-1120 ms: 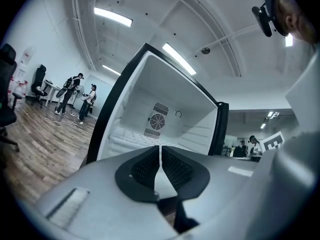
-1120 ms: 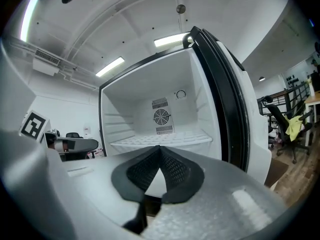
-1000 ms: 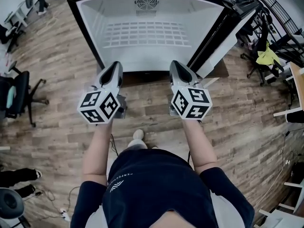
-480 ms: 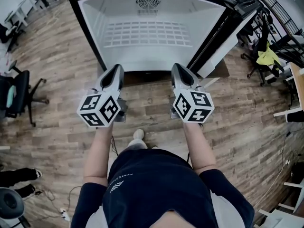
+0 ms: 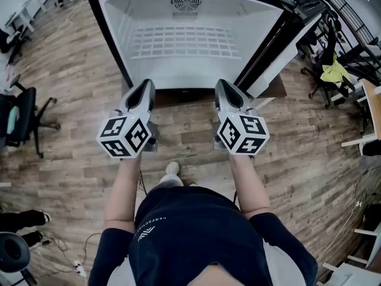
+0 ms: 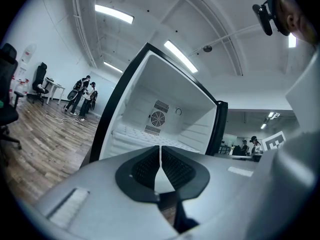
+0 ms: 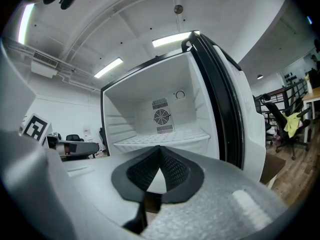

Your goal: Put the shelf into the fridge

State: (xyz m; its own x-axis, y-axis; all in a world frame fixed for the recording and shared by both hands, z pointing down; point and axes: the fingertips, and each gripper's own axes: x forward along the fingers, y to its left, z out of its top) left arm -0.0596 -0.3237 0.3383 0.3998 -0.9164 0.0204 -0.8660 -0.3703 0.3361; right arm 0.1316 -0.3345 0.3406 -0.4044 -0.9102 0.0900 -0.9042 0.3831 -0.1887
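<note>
The white fridge (image 5: 114, 46) stands open in front of me, its door (image 5: 280, 43) swung out to the right. A white wire shelf (image 5: 184, 42) lies level inside it, below the round fan grille. The shelf also shows in the left gripper view (image 6: 131, 133) and the right gripper view (image 7: 165, 136). My left gripper (image 5: 144, 84) hangs just short of the fridge's front edge, shut with nothing between its jaws (image 6: 160, 148). Beside it, my right gripper (image 5: 221, 83) is also shut and empty (image 7: 159, 148). Neither one touches the fridge or the shelf.
Wooden floor runs all around. Office chairs (image 5: 21, 118) stand at the left, and a chair with a yellow-green cloth (image 5: 334, 70) at the right. Several people (image 6: 82, 91) stand far off to the left. The holder's foot (image 5: 172, 168) is below the grippers.
</note>
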